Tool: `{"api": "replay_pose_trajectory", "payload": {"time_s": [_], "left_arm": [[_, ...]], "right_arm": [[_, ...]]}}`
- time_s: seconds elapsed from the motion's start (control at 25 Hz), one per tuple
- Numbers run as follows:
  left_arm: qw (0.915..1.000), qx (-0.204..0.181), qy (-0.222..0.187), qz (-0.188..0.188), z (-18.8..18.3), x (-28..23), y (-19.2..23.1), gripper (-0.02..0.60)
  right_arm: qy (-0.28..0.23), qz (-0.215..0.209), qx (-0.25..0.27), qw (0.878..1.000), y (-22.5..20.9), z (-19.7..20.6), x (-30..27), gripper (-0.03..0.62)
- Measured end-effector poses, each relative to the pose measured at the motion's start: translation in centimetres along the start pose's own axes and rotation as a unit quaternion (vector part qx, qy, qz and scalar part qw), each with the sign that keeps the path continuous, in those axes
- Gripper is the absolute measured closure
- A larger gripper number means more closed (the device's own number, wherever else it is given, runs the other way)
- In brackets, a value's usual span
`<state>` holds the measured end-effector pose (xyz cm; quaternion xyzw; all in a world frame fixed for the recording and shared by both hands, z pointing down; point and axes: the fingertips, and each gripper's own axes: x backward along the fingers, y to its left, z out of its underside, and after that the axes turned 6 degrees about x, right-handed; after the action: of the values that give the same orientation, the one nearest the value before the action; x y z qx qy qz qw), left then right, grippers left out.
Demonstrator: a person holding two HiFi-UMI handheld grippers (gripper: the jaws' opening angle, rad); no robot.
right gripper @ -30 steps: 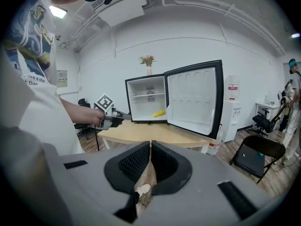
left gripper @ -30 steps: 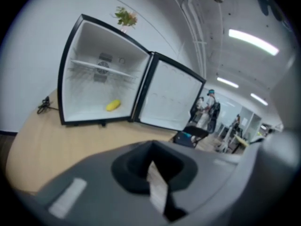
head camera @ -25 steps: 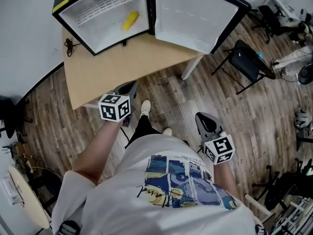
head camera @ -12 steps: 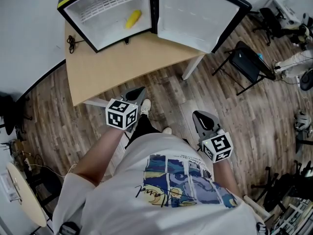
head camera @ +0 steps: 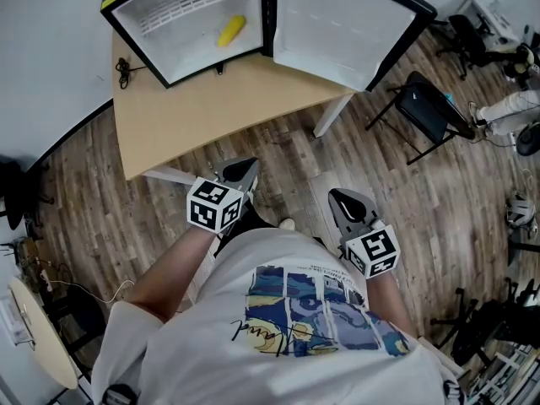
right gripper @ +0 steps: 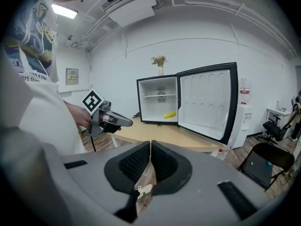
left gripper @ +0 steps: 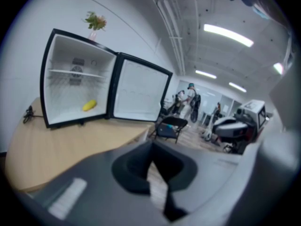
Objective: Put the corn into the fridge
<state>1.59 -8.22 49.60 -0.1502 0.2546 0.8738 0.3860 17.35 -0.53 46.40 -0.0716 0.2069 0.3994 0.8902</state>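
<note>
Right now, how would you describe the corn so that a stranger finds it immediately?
On the wooden table stands a small black fridge with its door swung open. On its white floor, under the shelf, lies the corn: the only yellow thing inside.

Head view steeply down; both gripper views from well back toward the shared fridge (head camera: 160, 40)

Both grippers are down low in front of my waist, pointing forward and tipped a bit downward. My left gripper (head camera: 243, 169) has its jaws pressed together with nothing in them. My right gripper (head camera: 348, 202) is the same deal, jaws together and empty. My left forearm (head camera: 173, 256) reaches forward, bare. The grippers sit apart, one on each side of me.
</note>
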Motion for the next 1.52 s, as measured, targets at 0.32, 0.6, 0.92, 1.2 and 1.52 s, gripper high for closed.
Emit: {"api": "replay_pose_trajectory", "payload": {"time_s": [0.32,0.6,0.92,1.2,1.52], "left_arm": [[0.9999,-0.004,0.007,0.010,0.3,0.0,-0.7,0.574],[0.9997,-0.004,0.011,0.019,0.3,-0.5,-1.3,0.574],[0.9996,-0.002,0.019,0.023,0.8,-0.5,-1.4,0.574],[0.9994,-0.002,0.019,0.028,1.0,-0.5,-1.5,0.574],[0.9995,0.005,0.021,0.022,1.6,-0.2,-1.1,0.574]], "right_arm": [[-0.004,-0.005,0.008,1.000,-0.2,-0.5,-0.5,0.577],[0.000,-0.010,0.016,1.000,-0.4,-0.5,-0.6,0.577],[0.001,-0.007,0.017,1.000,-0.3,-0.5,-0.5,0.577],[0.003,-0.005,0.023,1.000,-0.1,-0.5,-0.5,0.577],[0.006,-0.008,0.023,1.000,0.2,-0.2,-0.4,0.579]]}}
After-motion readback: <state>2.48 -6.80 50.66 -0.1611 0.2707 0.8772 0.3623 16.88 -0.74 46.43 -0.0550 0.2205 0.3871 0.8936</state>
